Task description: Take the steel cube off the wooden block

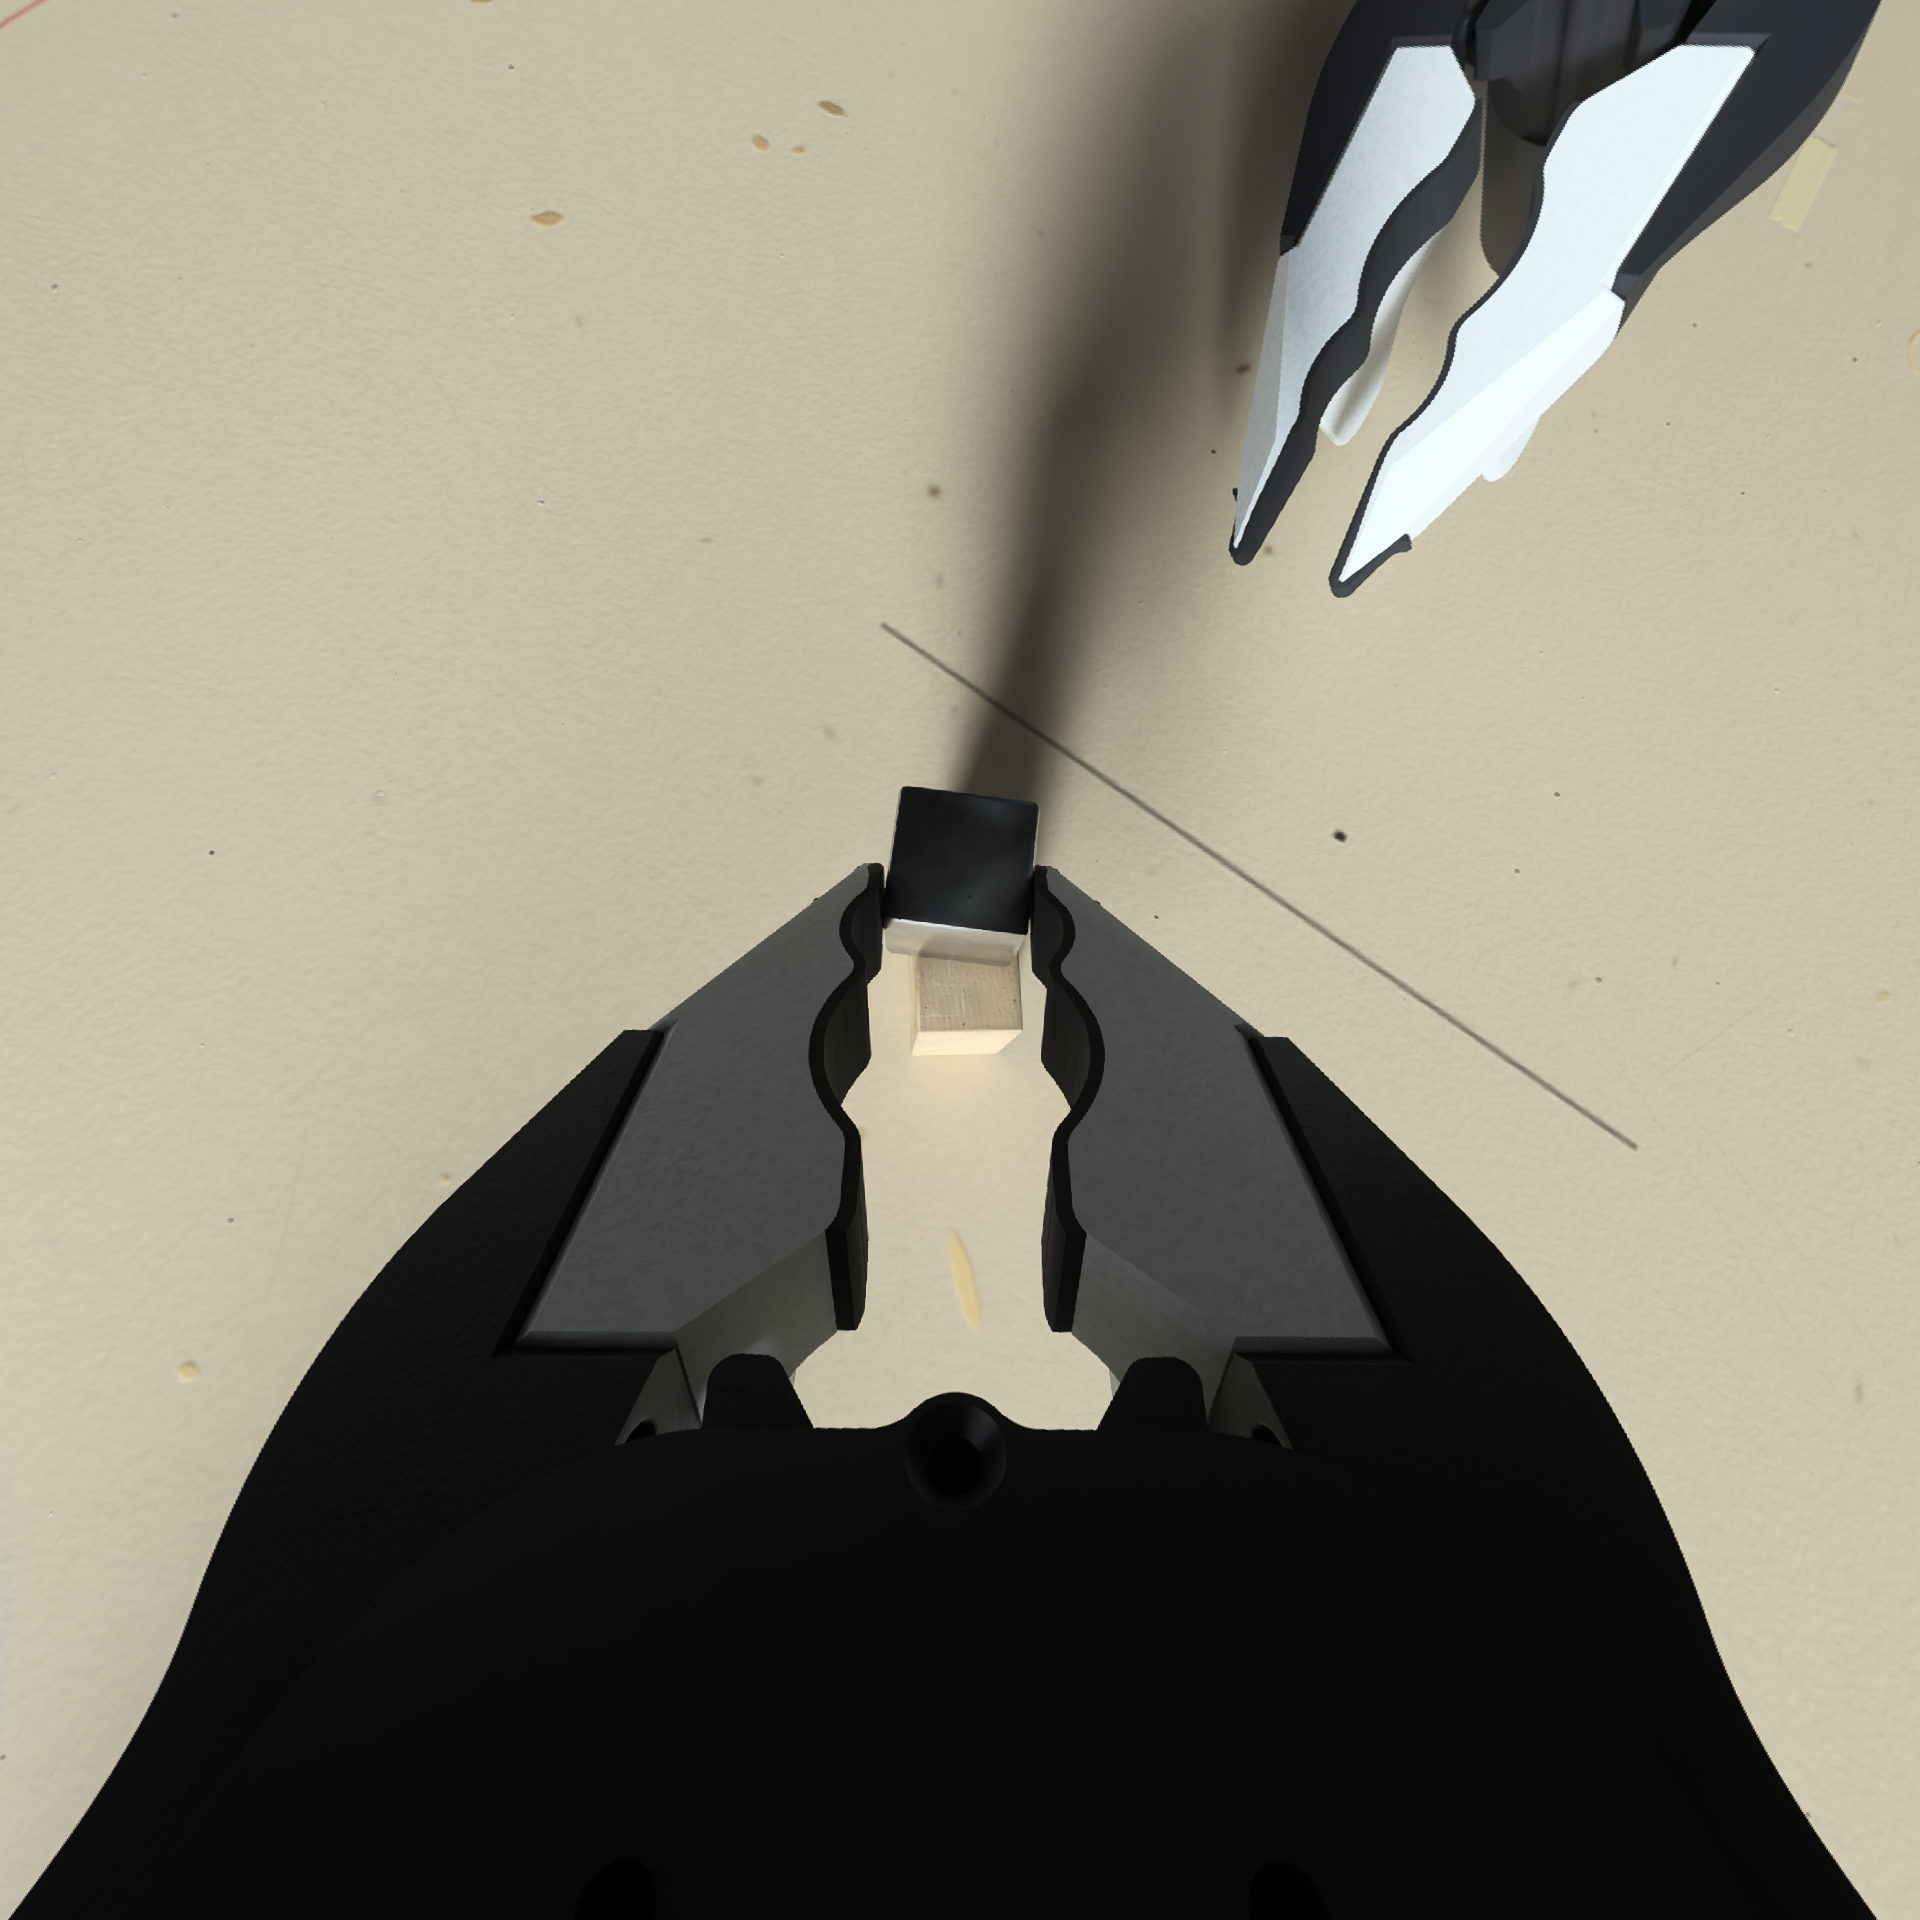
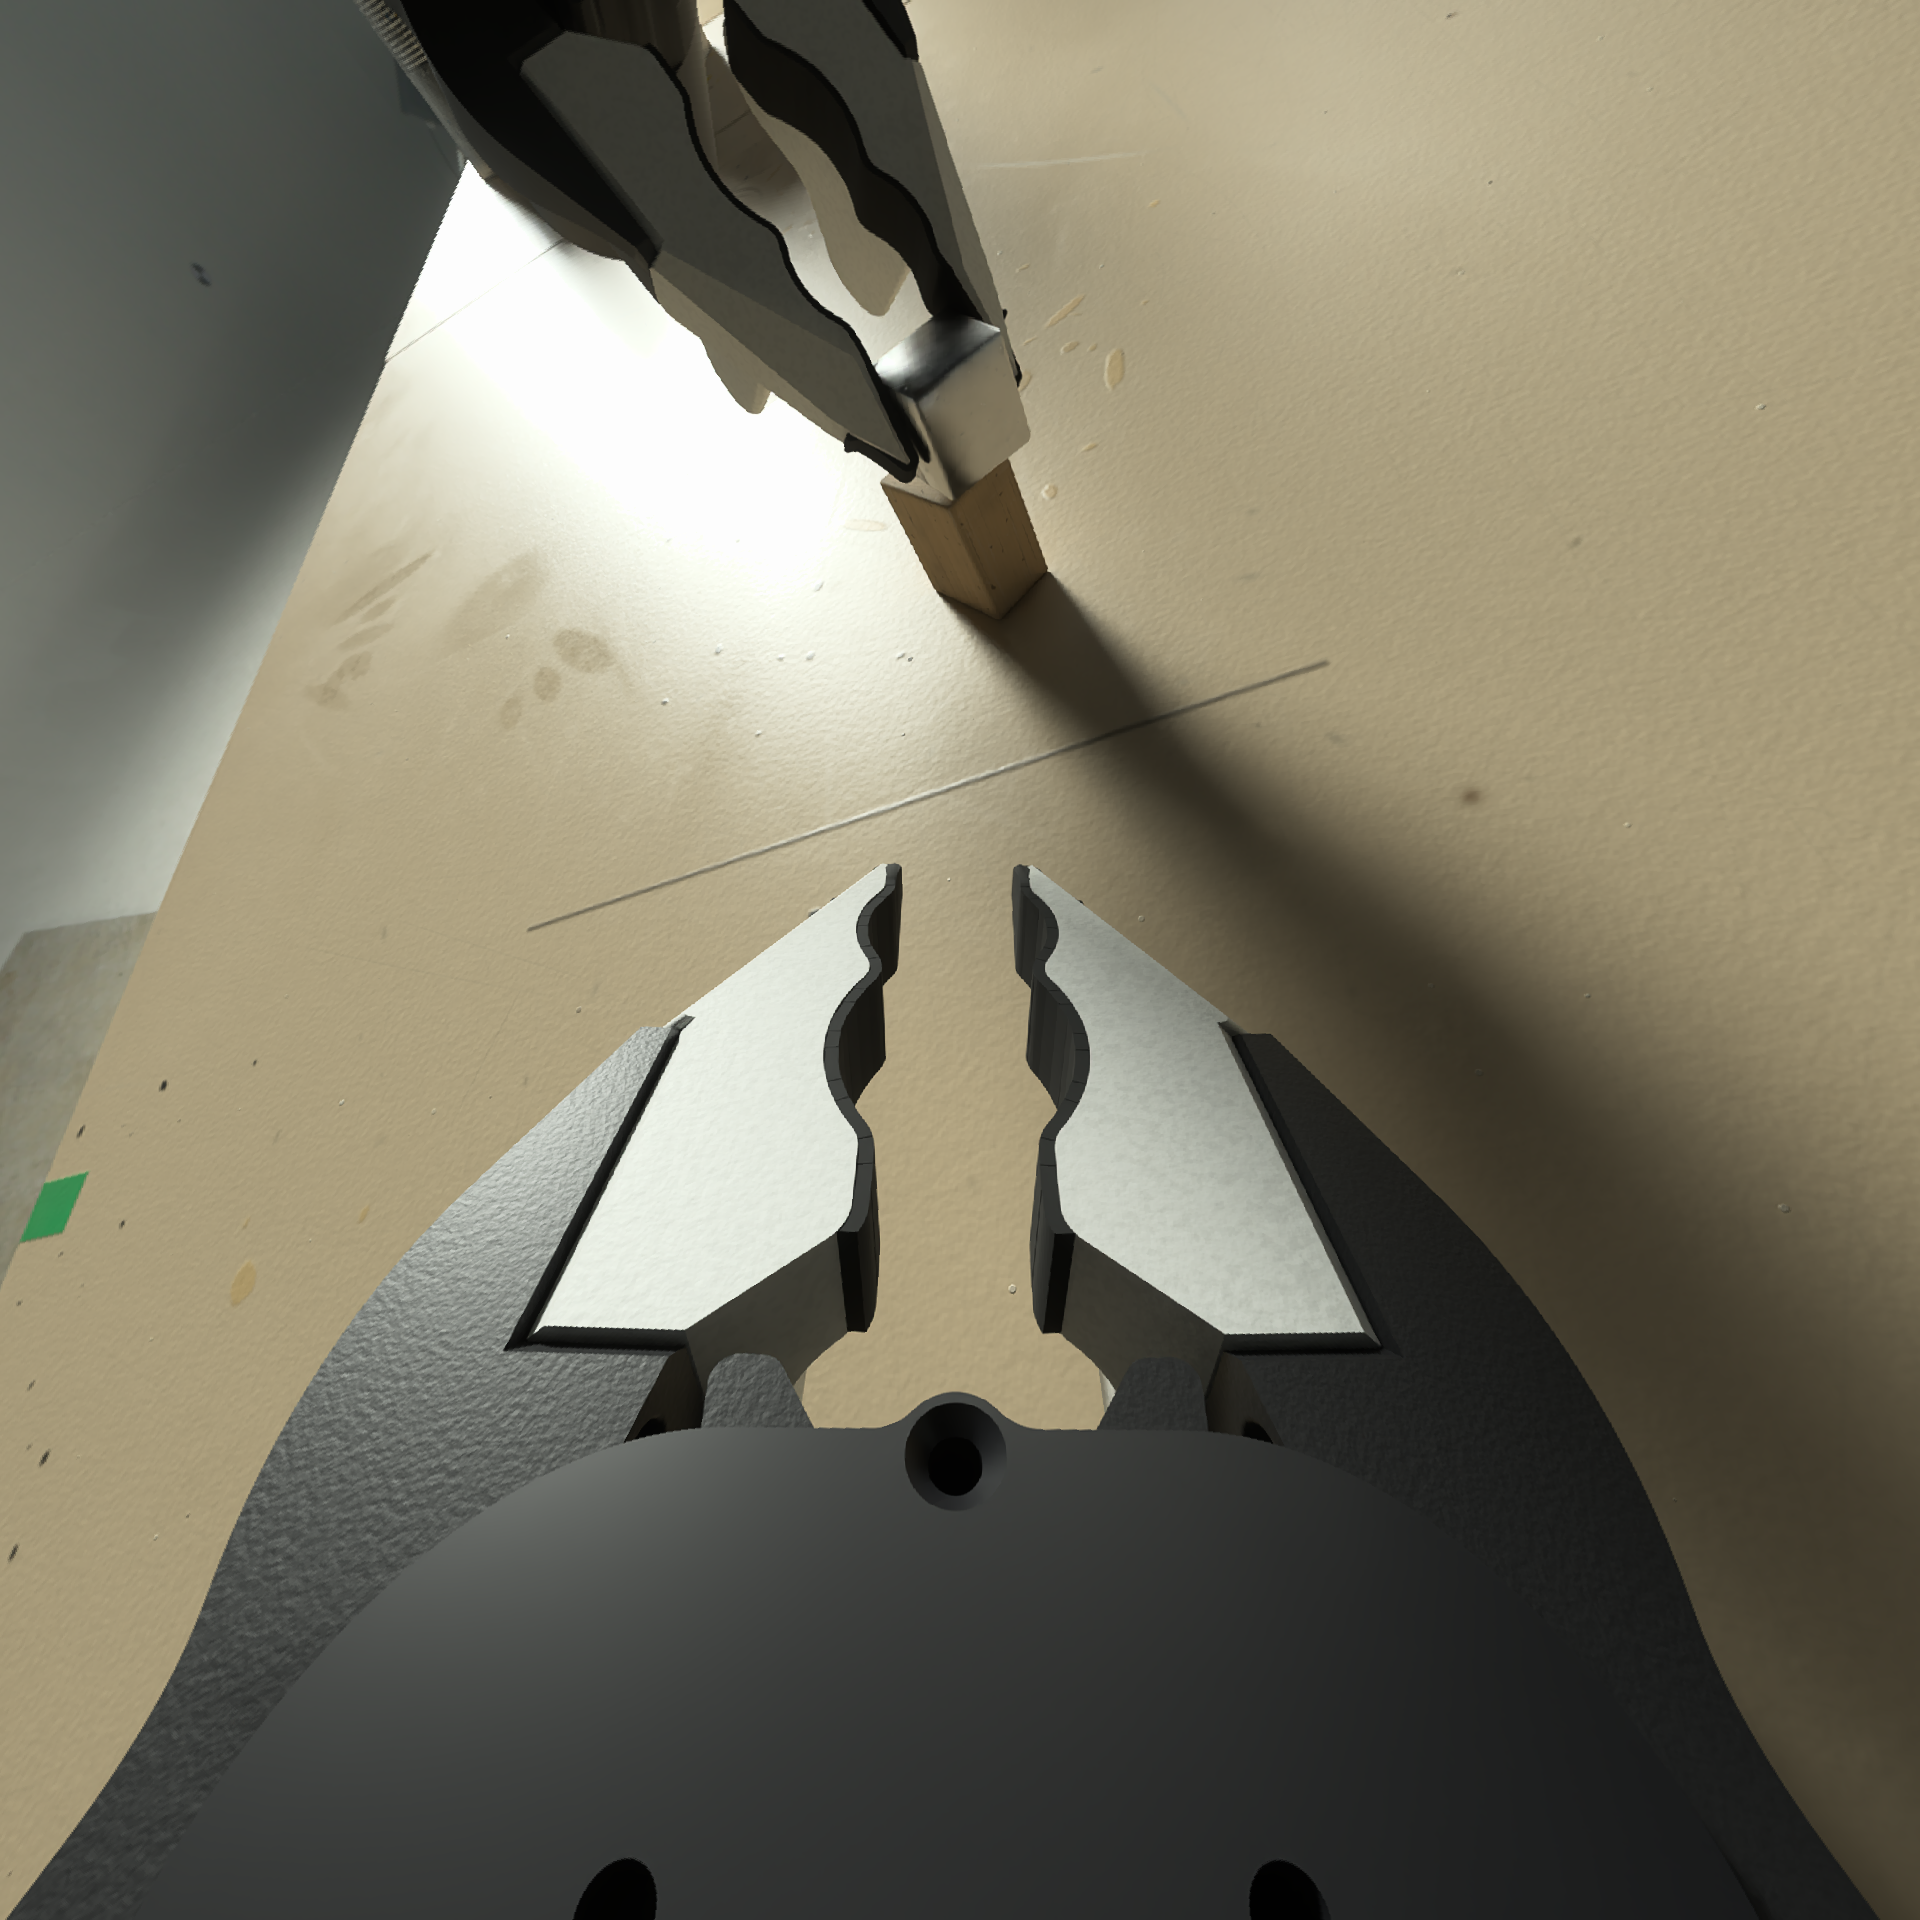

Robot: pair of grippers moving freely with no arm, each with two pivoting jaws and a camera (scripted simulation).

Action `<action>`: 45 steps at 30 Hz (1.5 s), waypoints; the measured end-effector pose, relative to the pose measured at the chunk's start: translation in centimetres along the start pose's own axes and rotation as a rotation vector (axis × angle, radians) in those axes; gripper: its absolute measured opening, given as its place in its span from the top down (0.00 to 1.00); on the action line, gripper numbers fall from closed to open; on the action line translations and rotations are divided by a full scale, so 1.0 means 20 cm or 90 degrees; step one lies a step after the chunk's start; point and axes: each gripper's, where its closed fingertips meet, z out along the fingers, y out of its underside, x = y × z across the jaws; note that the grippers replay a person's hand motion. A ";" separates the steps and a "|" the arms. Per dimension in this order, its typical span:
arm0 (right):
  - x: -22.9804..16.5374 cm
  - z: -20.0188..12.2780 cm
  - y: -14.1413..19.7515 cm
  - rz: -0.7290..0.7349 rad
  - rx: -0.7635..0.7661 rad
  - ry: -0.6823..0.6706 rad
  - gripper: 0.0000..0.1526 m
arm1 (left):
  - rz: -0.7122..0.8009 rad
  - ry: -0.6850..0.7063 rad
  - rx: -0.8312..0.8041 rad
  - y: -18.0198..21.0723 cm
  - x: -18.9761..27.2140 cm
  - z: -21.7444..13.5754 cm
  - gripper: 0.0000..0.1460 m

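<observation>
Left gripper (image 1: 958, 896), jaws clamping the steel cube (image 1: 961, 871) from both sides, cube sitting directly above the wooden block (image 2: 977, 540), which is standing upright on the beige bench (image 2: 1351, 416); right gripper (image 2: 957, 881) hovering well apart, jaws standing parted and gripping nothing.

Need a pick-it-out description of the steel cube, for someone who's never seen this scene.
Start at the beige tabletop with the thin dark line across it; just beyond that line stands a small upright wooden block. The steel cube sits at the block's top, clamped between the left gripper jaws. It is the only glossy metal piece, dark-topped with bright sides.
</observation>
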 end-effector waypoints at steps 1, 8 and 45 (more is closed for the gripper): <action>0.00 0.00 0.00 0.000 0.000 0.000 0.86 | 0.000 0.000 0.002 0.00 0.00 0.00 0.81; 0.00 0.00 0.00 0.003 0.001 -0.004 0.87 | 0.013 -0.001 0.012 -0.01 0.02 -0.03 0.81; 0.00 0.00 0.00 0.008 0.000 -0.011 0.87 | 0.065 0.001 0.037 -0.03 0.08 -0.09 0.81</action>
